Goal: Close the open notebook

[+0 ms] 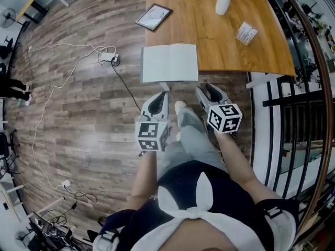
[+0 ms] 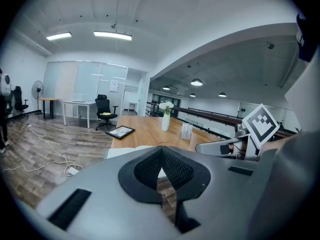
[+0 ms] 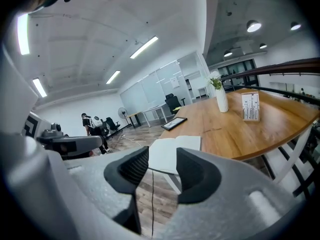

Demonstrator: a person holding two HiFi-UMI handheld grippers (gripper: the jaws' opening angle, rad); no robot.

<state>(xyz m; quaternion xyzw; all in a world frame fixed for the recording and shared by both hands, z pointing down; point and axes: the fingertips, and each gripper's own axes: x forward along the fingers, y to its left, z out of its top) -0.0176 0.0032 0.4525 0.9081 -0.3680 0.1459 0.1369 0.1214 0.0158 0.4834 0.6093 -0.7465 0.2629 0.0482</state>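
Observation:
The open notebook [image 1: 170, 63] lies flat with blank white pages up on the near left corner of the wooden table [image 1: 209, 33], slightly over the edge. Both grippers hover just short of it, above the floor. My left gripper [image 1: 164, 91] points at the notebook's near edge, and its jaws meet, shut on nothing. My right gripper [image 1: 208, 90] stands open off the notebook's right corner. In the left gripper view the white pages [image 2: 127, 152] show behind the closed pads [image 2: 172, 166]. In the right gripper view the notebook [image 3: 172, 154] shows through the gap of the right gripper [image 3: 162, 169].
On the table stand a white vase with flowers [image 1: 223, 1], a framed picture [image 1: 153, 16] and a small card stand [image 1: 246, 33]. A black railing [image 1: 293, 114] runs along the right. A power strip and cables [image 1: 107, 57] lie on the wooden floor to the left.

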